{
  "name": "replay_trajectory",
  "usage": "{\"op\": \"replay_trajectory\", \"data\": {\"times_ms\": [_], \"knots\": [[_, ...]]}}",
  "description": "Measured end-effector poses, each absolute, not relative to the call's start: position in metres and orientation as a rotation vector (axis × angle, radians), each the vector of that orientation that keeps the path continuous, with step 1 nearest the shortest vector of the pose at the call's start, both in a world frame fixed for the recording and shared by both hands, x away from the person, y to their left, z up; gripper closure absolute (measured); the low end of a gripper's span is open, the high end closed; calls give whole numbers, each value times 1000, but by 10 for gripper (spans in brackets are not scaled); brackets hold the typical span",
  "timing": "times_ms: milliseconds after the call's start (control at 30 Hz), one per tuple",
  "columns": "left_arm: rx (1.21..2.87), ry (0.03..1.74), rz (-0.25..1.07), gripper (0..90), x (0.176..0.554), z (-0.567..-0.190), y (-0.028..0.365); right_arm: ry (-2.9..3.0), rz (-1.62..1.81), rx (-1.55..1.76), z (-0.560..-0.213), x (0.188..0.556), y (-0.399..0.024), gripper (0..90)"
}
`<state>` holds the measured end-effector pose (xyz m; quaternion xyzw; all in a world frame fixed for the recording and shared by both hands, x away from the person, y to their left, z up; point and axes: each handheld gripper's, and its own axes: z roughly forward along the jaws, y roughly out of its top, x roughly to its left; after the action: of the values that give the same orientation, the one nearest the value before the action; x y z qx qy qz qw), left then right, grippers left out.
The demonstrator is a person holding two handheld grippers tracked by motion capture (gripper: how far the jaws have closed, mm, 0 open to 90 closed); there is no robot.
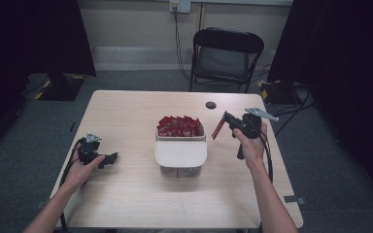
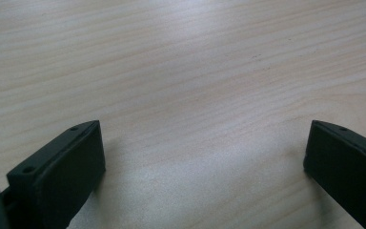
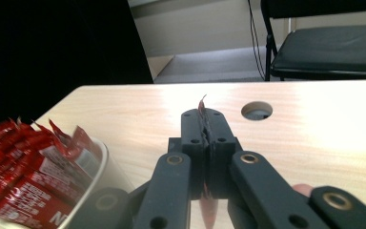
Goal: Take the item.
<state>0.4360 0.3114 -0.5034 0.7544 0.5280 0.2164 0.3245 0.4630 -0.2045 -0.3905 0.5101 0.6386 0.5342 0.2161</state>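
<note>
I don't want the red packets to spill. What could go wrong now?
The right gripper pinches one red packet by a thin edge, so it might slip out above the table. The bin is packed with packets, so a bump could knock some out.

You are looking across a pale wooden table with a round cable hole near its far edge. Behind it a black folding chair is standing on grey carpet, and a cable is hanging from a wall socket.
</note>
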Motion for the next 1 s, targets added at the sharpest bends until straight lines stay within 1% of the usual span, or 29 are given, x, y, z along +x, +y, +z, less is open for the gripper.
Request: {"op": "replay_trajectory", "data": {"times_ms": [233,500,1000], "knots": [[1978,1385,568,0,436,-503,311,1817,1434,1387,-398,465,-193,885],[1979,1384,568,0,436,-503,311,1834,1388,1375,-409,463,-193,885],[1979,1385,568,0,436,-503,311,1935,1309,1382,-413,431,-217,884]]}}
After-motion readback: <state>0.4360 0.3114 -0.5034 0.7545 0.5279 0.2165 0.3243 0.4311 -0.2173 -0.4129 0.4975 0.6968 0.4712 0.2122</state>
